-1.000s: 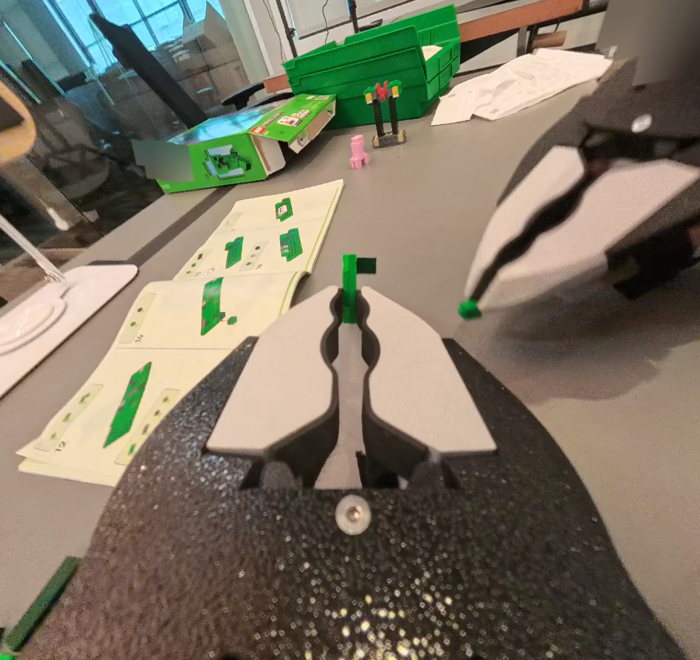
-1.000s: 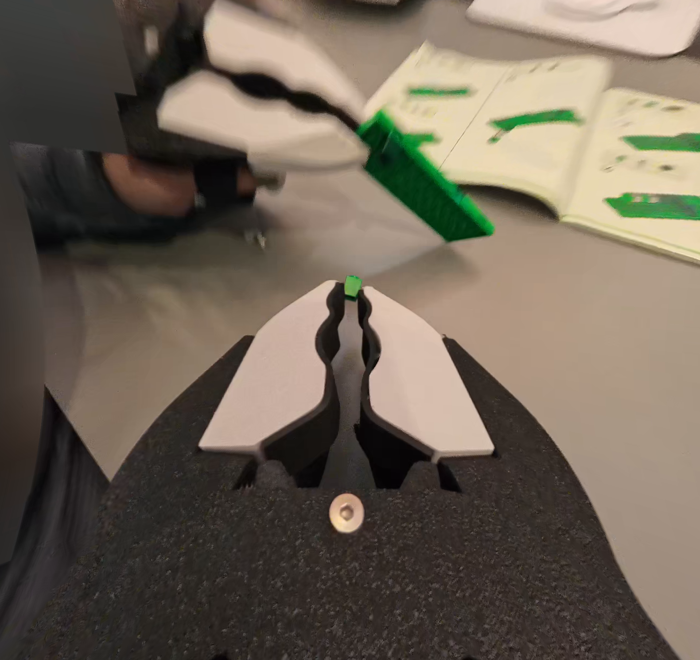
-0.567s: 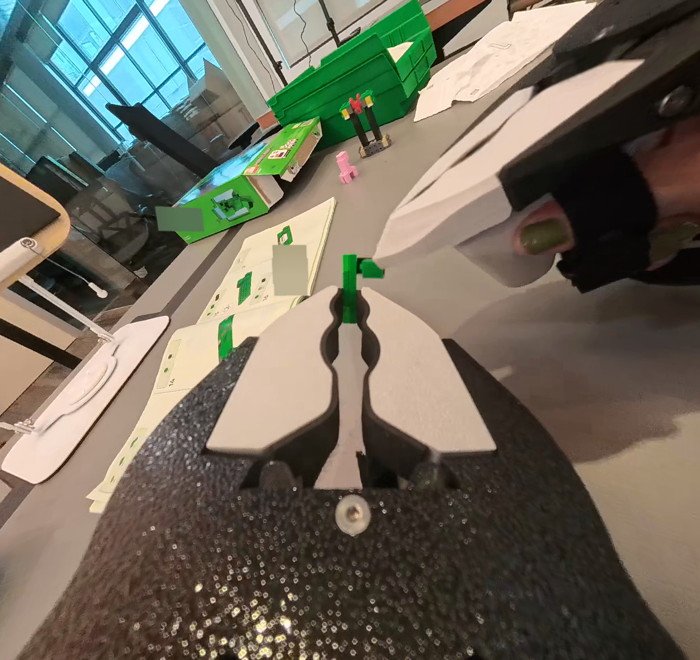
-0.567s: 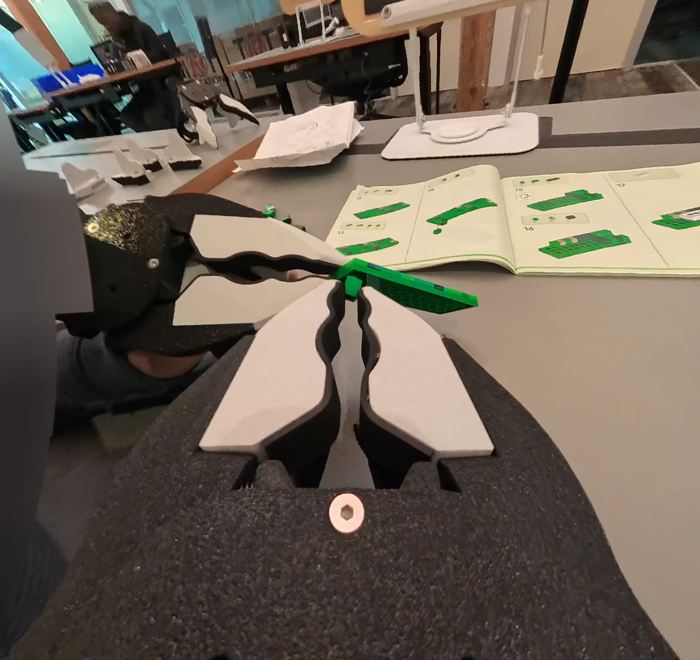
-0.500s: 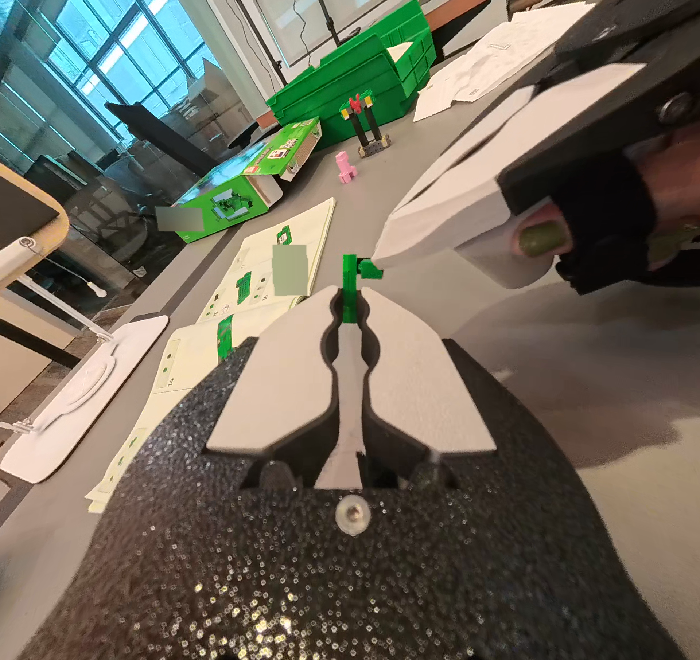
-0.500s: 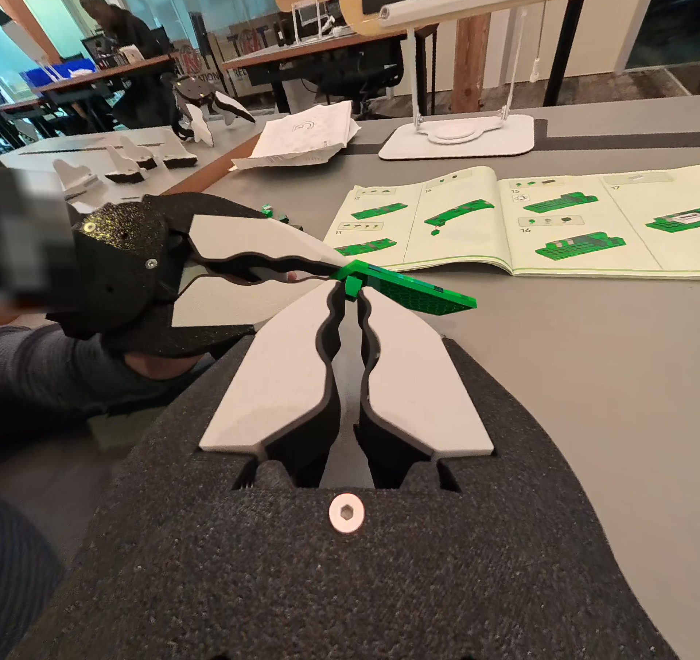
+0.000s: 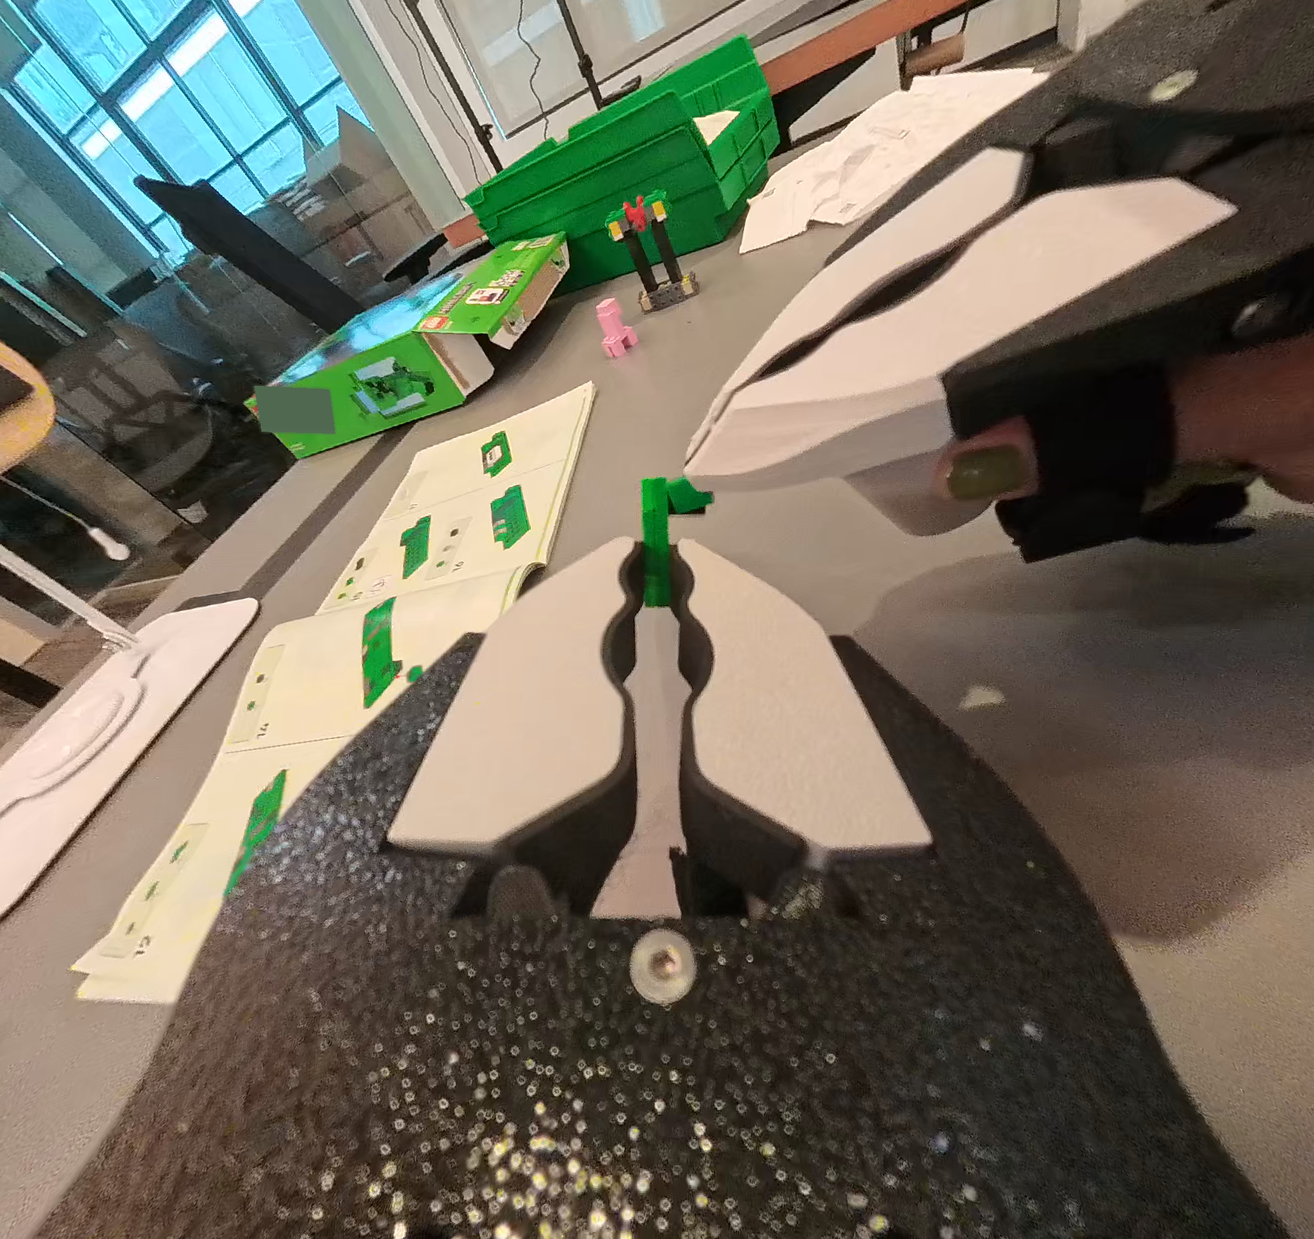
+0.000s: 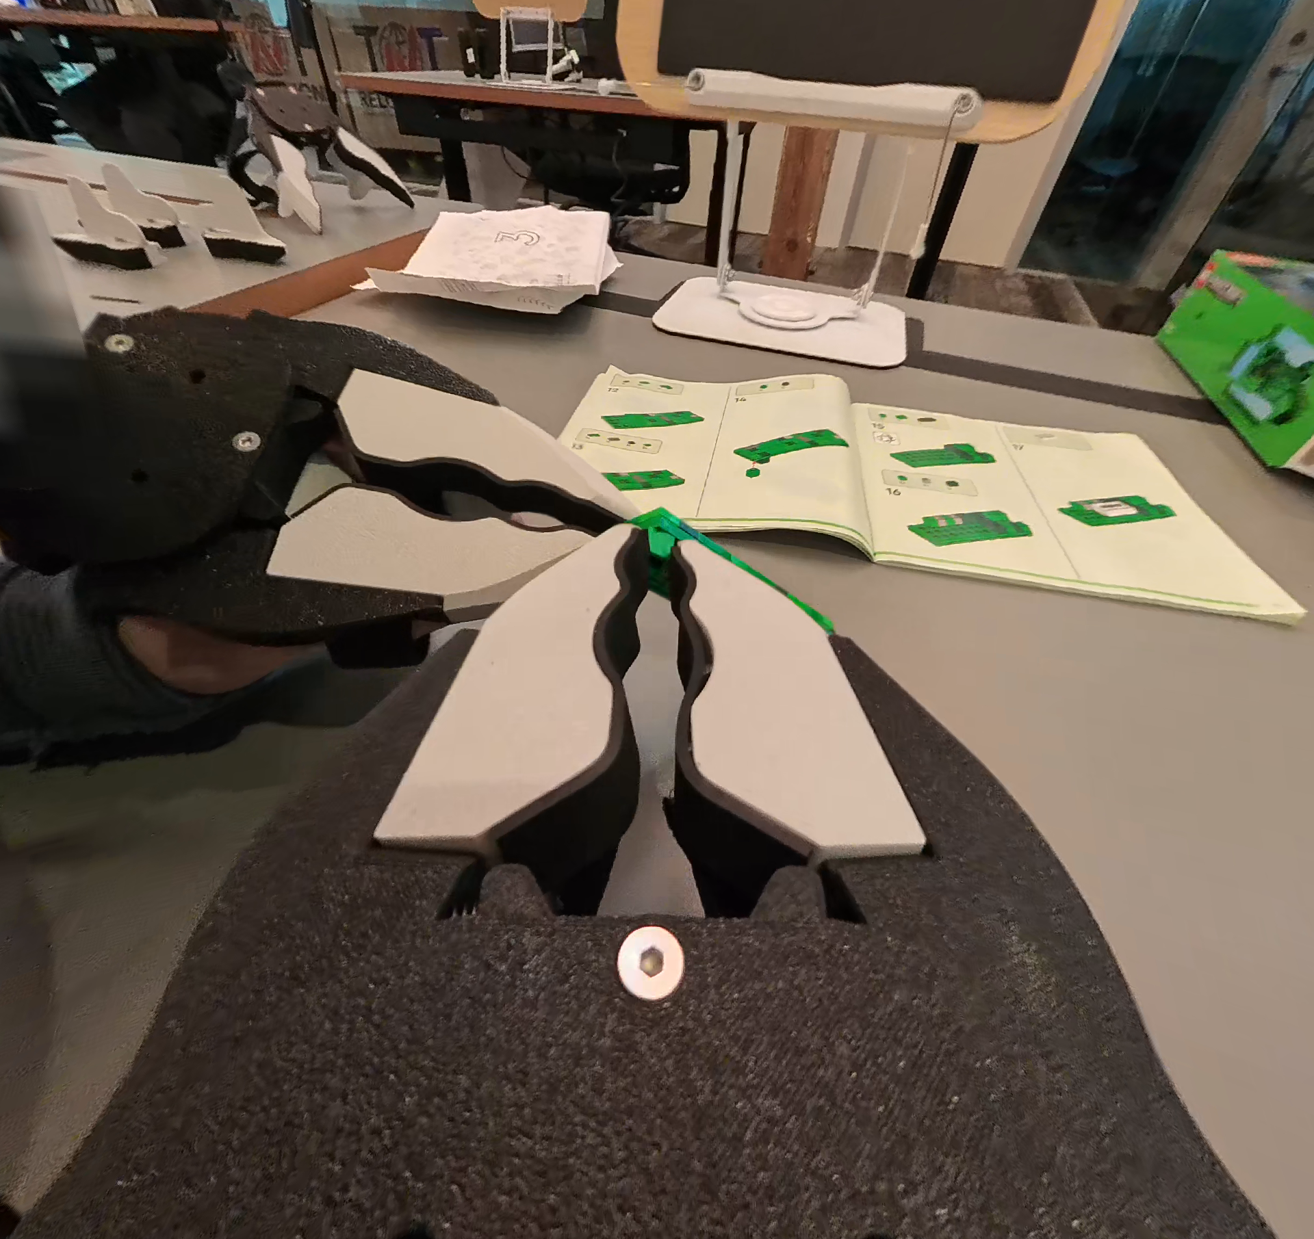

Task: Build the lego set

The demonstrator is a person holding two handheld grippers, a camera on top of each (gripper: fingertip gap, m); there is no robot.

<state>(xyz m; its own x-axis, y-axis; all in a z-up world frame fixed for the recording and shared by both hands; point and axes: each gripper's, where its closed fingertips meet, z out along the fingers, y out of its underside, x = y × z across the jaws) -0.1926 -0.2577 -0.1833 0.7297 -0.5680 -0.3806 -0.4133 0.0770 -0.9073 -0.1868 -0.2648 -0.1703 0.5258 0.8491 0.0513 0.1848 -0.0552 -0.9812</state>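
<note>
Left tongs [image 7: 658, 551] still pinch the flat green Lego plate [image 7: 655, 551] edge-on; right tongs [image 8: 658, 551] keep pressing the small green brick [image 8: 660, 542] onto it, now tilted steeper above the grey desk [image 8: 1066, 743].

On the table [image 7: 1066, 743] an open instruction booklet [image 7: 455, 551] lies left of the left gripper [image 7: 658, 551], which grips a plate [image 7: 654, 551] on edge. The right gripper [image 7: 700, 476] comes in from the right, its tip at a small brick [image 7: 690, 494] that seems to touch the plate's top. Behind the booklet lies a box [image 7: 377, 373]; right of the box stand a small figure [image 7: 615, 330] and a two-post model [image 7: 654, 259], with stacked bins [image 7: 640, 160] behind and loose papers [image 7: 874, 153] to their right. A lamp base [image 8: 782, 316] sits beyond the booklet.
</note>
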